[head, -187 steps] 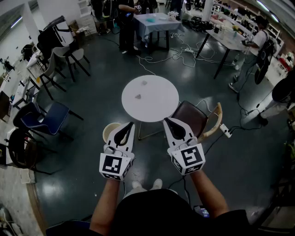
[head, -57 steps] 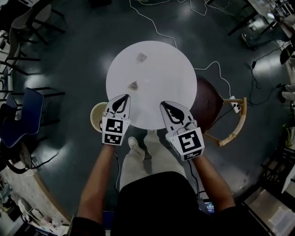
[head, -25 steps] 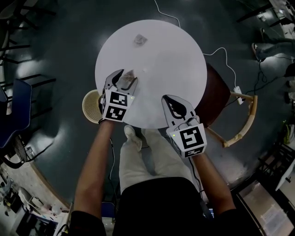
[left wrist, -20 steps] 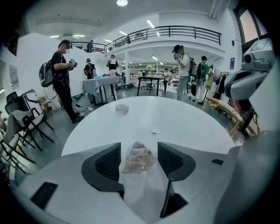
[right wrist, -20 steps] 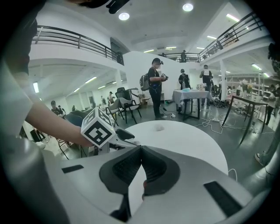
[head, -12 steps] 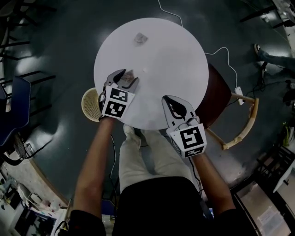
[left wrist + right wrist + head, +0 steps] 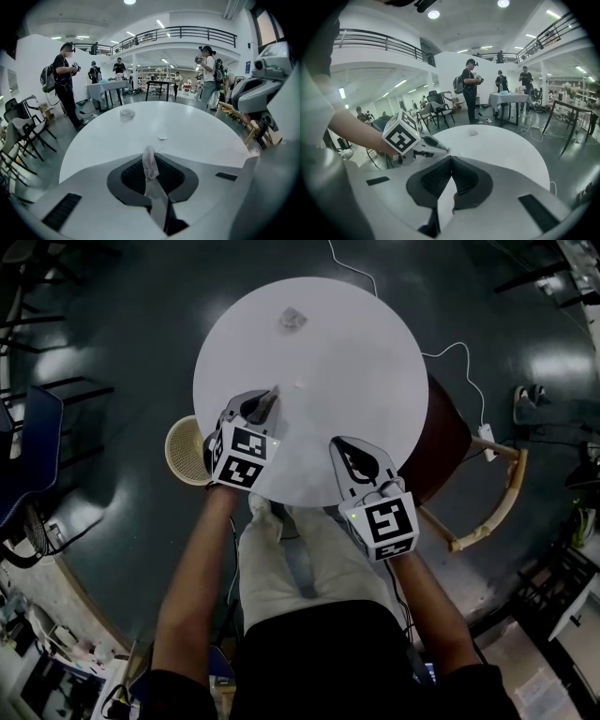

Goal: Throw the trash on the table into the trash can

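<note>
No legible words or numbers; only square markers on left cube [image 7: 244, 456] and right cube [image 7: 387, 523].

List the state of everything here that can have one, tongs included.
left tongs: jaws have just been closing, now shut on the tissue scrap.
tissue scrap: pinched in the left tongs.
right tongs: shut, nothing between the jaws.
crumpled wad: lying loose on the far side of the table.
small white bit: lying loose mid-table.
trash can: upright beside the table, top open.
</note>
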Demonstrator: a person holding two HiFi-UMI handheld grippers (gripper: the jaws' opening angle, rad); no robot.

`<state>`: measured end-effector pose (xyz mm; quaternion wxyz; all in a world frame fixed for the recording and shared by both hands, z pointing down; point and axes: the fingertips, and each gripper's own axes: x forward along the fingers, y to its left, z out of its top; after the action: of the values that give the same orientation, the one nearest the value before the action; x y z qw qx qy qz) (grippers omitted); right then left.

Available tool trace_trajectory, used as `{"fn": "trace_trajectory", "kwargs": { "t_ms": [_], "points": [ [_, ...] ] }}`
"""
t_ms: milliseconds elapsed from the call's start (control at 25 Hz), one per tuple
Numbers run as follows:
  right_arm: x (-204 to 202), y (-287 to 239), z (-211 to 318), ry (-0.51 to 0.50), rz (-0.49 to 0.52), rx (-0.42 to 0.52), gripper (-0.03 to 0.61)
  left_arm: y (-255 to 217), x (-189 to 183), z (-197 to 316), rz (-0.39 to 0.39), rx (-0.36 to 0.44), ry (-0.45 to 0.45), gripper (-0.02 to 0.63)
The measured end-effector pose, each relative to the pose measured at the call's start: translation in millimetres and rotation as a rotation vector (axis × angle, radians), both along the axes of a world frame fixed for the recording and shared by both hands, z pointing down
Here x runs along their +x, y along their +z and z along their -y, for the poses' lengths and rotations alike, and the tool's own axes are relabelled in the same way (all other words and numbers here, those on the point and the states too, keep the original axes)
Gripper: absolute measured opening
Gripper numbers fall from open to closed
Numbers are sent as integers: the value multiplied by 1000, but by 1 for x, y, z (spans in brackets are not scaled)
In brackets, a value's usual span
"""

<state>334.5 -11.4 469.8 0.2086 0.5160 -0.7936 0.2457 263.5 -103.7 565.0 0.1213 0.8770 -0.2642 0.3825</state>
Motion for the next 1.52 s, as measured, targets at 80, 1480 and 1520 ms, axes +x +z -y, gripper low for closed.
{"fn": "trace_trajectory", "kwargs": {
  "t_ms": [80,1480,1520],
  "points": [
    [-1,3,0,-18,-4,-3,17,-4,-1,-1,-25,3,-15,49],
    [-250,11,17,-237,-12,-26,17,-47,-253,-50,-162,-5,-260,43],
    [-258,13,17,-241,-11,-29,17,-44,-259,-52,-159,-7,-257,43]
  ]
}}
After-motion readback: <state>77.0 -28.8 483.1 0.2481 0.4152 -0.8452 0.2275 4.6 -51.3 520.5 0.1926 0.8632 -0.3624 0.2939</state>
